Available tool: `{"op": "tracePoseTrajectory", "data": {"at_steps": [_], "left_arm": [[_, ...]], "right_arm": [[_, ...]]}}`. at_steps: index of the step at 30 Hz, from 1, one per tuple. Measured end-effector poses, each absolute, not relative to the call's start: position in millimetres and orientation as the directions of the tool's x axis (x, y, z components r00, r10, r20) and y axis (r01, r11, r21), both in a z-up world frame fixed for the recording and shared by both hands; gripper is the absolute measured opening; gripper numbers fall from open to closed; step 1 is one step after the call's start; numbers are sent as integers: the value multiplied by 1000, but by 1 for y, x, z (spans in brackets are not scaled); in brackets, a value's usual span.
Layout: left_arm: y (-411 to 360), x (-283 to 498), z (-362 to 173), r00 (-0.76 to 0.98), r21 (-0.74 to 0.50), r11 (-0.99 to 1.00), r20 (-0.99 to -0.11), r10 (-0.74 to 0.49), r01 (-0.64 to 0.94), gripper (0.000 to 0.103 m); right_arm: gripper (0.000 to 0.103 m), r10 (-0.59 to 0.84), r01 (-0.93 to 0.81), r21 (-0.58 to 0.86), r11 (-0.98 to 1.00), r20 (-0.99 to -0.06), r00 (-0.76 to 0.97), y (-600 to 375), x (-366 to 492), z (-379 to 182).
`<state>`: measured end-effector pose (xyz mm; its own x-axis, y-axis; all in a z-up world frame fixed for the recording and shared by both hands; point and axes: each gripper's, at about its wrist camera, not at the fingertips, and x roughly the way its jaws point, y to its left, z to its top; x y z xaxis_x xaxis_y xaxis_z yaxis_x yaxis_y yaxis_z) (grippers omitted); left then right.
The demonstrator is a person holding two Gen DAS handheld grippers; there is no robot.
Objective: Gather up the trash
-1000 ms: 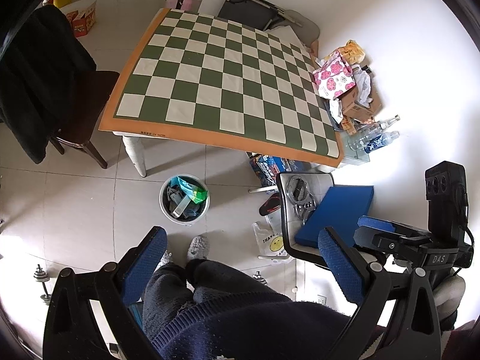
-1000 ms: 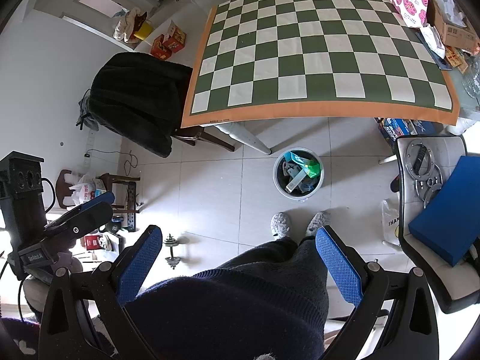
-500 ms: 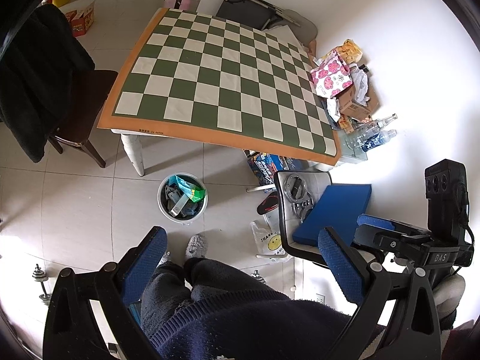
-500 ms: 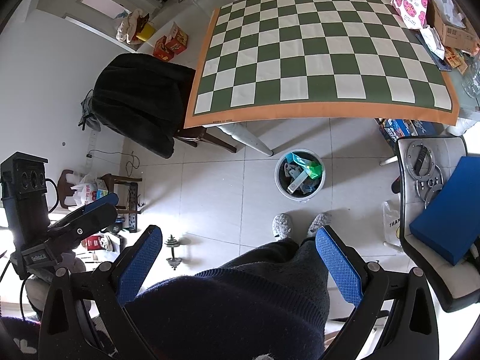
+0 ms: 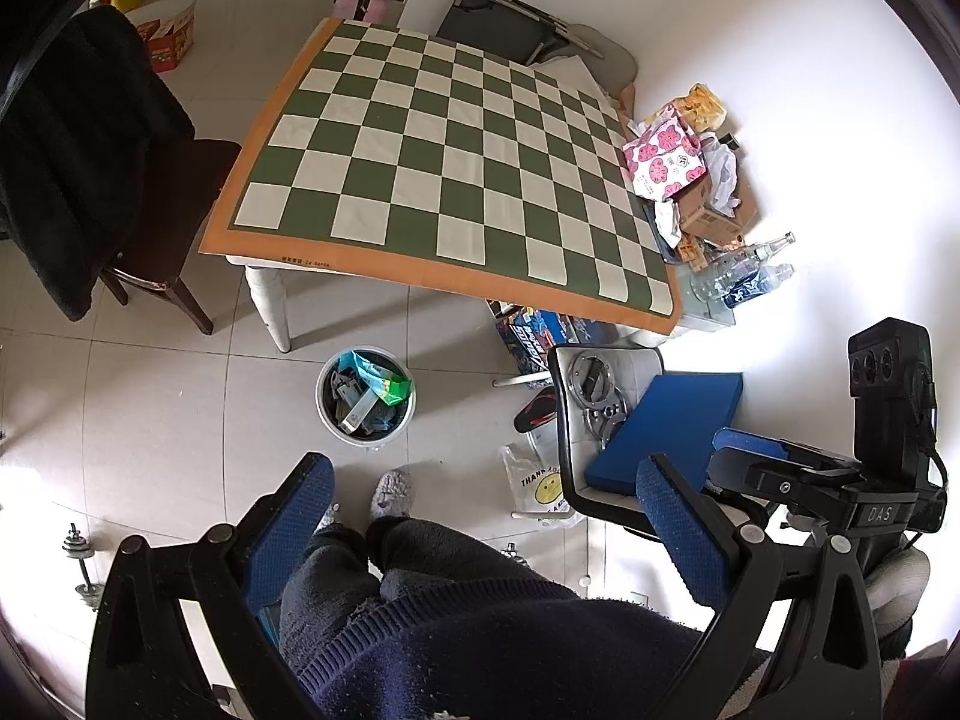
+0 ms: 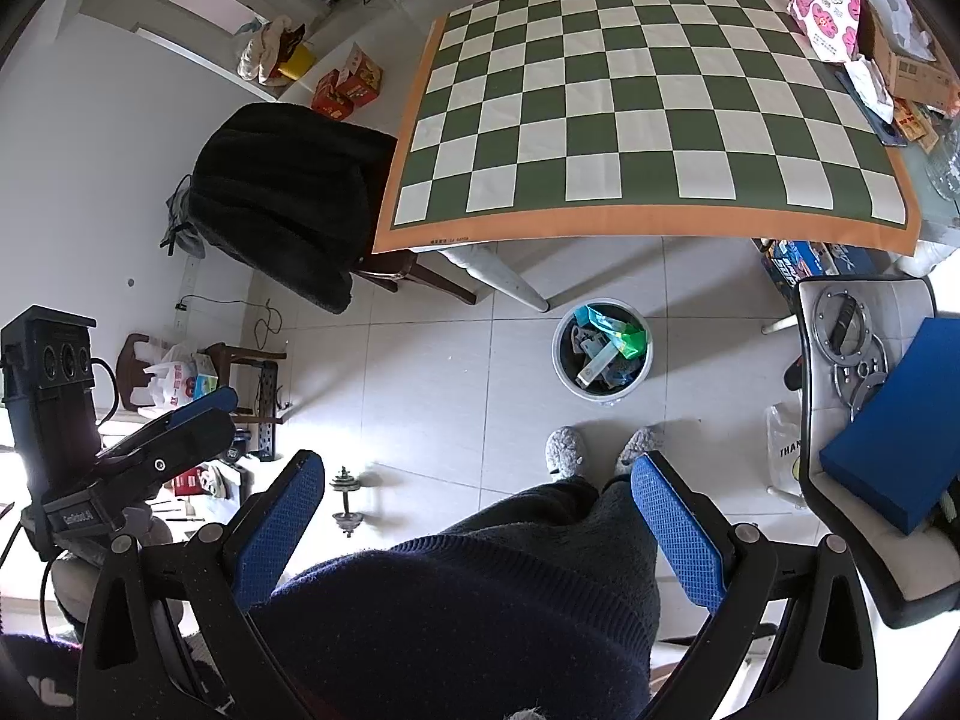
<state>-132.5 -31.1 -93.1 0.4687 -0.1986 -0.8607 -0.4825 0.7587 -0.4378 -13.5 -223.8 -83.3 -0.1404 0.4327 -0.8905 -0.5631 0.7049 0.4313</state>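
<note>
A round grey trash bin (image 5: 366,396) stands on the tiled floor in front of the table, filled with wrappers and a green packet; it also shows in the right wrist view (image 6: 602,351). The checkered table top (image 5: 456,168) is bare of trash. My left gripper (image 5: 480,516) is open and empty, held high above the person's legs. My right gripper (image 6: 474,516) is open and empty, also held high. Each gripper shows from the side in the other's view.
A chair draped with a black coat (image 5: 66,156) stands left of the table. A chair with a blue box (image 5: 666,426) and metal rings stands right. Boxes, a pink flowered bag (image 5: 663,159) and bottles (image 5: 744,276) lie by the wall. A dumbbell (image 6: 348,498) lies on the floor.
Both views have drifted slightly; the bin and table sit a little lower and to the right in the right wrist view. Both grippers stay open and empty.
</note>
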Motion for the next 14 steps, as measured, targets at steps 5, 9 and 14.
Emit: {"op": "tracePoseTrajectory", "data": {"at_steps": [5, 9, 14], "left_arm": [[-32, -133, -93, 469, -439, 758, -860, -200, -482, 103], [-31, -134, -93, 470, -441, 758, -859, -202, -480, 103], [-34, -131, -91, 473, -437, 759, -859, -195, -482, 103]], "right_arm": [[103, 433, -564, 431, 705, -891, -140, -224, -14, -84], [103, 434, -561, 432, 706, -890, -139, -223, -14, -84], [103, 435, -564, 433, 703, -889, -142, -218, -20, -80]]}}
